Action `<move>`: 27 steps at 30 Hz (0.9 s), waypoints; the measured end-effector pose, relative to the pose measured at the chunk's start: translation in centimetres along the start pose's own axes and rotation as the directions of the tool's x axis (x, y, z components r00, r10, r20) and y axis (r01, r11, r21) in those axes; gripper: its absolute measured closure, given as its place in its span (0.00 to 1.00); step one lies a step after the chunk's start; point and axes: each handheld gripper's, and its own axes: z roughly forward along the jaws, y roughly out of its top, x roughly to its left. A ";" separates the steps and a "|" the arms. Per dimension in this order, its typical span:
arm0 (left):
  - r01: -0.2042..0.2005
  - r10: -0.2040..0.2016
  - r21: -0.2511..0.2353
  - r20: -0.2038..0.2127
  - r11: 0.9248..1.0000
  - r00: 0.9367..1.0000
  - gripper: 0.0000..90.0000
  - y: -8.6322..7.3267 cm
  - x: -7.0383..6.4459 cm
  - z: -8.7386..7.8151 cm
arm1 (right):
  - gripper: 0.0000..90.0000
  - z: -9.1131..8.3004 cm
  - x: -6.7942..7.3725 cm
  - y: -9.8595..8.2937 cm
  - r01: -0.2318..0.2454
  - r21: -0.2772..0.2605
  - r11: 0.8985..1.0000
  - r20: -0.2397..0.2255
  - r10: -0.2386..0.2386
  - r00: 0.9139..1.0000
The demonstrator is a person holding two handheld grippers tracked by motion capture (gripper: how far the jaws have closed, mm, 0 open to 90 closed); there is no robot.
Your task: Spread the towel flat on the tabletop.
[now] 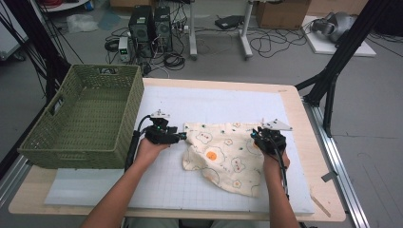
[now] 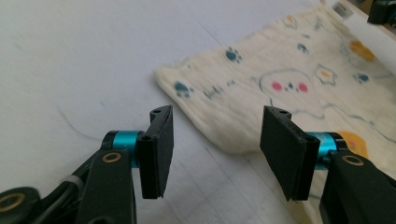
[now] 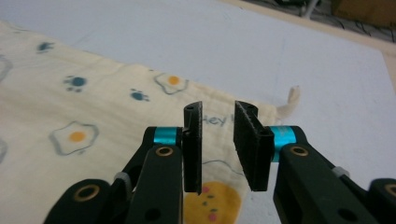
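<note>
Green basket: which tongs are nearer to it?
Left. The left tongs sit just right of the basket, at the cloth's left edge. The right tongs are across the cloth.

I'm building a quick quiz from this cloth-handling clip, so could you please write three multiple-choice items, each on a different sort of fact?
1. Where does the basket stand?
A. On the table's left side
B. On the table's right side
C. On the floor

2. What colour is the basket?
A. Blue
B. Green
C. Red

3. How do the left gripper's fingers stand?
A. Shut on the cloth
B. Shut on nothing
C. Open

Answers: 1 A, it sits left of the cloth; 2 B, its weave is green; 3 C, a wide gap shows between them, with the cloth edge beyond.
</note>
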 end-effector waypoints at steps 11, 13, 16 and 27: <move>-0.137 0.139 0.033 -0.073 0.990 0.988 0.60 -0.3 -3.3 2.8 | 0.71 -5.5 0.8 -2.5 0.014 -0.080 0.997 -0.072 -0.020 0.997; -0.186 0.189 0.041 -0.076 0.982 0.979 0.81 -0.3 -3.5 2.8 | 0.70 -5.6 0.7 -3.1 0.008 -0.064 0.998 -0.081 -0.013 0.997; -0.123 0.126 0.034 -0.081 0.992 0.989 0.94 -0.2 -2.6 2.3 | 0.69 -5.4 0.6 -3.5 -0.009 -0.052 0.999 -0.094 0.005 0.996; 0.000 -0.026 -0.095 -0.273 0.995 0.962 0.93 0.1 2.7 -2.5 | 0.68 -3.2 2.0 -3.5 -0.033 0.025 0.999 -0.159 0.036 0.987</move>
